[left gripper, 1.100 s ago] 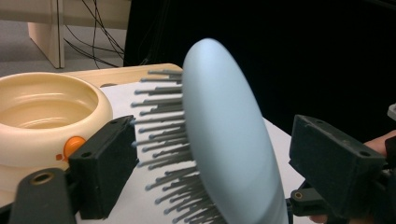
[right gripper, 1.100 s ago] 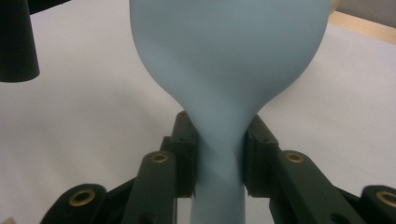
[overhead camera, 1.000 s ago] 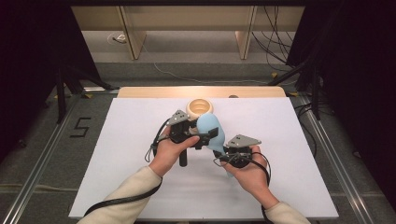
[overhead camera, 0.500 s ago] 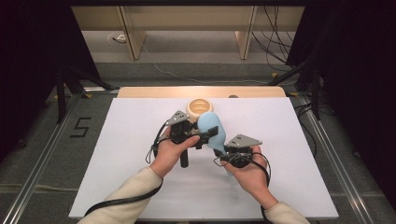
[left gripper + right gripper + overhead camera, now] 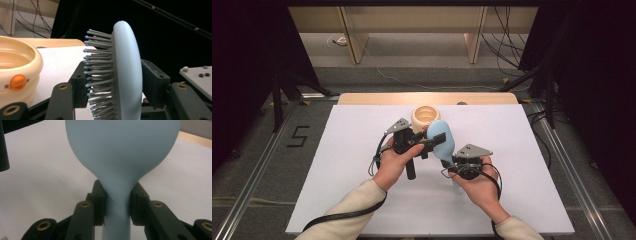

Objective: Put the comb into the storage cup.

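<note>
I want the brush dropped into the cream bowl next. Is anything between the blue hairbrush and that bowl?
Nothing visible does. The blue hairbrush sits right beside the cream bowl, bristles toward it, with bare white table between them.

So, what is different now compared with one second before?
The left tongs have just been closing on the head of the blue brush: one jaw now sits against the bristles, the other against the smooth back. The right tongs keep their hold on the brush neck. Both hands and the cream bowl stayed in place.
</note>
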The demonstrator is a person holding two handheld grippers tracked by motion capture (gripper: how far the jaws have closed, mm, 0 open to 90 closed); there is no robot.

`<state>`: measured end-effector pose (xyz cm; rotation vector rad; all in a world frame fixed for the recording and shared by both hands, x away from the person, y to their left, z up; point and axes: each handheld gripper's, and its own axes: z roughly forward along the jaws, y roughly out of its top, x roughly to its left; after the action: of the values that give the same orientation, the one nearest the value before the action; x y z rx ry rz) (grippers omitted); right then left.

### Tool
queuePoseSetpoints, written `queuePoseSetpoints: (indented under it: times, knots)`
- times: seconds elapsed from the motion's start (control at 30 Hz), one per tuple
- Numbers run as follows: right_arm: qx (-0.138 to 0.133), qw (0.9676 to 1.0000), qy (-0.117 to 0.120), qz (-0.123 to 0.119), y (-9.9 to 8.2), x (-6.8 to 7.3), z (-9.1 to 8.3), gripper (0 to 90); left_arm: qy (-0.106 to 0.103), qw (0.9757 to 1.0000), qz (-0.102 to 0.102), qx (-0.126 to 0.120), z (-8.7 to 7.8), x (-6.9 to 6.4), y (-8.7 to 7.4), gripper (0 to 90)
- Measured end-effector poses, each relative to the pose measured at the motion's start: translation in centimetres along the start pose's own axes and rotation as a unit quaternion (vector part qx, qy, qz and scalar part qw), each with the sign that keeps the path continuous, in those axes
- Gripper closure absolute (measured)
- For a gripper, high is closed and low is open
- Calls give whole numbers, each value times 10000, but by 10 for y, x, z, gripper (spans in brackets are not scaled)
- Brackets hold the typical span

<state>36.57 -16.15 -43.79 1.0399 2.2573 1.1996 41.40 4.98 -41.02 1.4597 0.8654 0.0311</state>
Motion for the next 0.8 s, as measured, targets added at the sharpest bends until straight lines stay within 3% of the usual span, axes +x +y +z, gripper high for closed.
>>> queuePoseSetpoints:
  times: [0.23,0.7,0.8]
  knots:
    - [23,10000,-1,-7,-1,0,2,700,-58,9995,314,58,-1,-6,0,483]
    - [-183,9997,-27,-162,3,2,-2,695,-175,9984,536,-94,-6,-14,5,508]
    - [-277,9993,-11,-231,4,2,-2,665,-133,9974,697,-108,-7,-17,6,511]
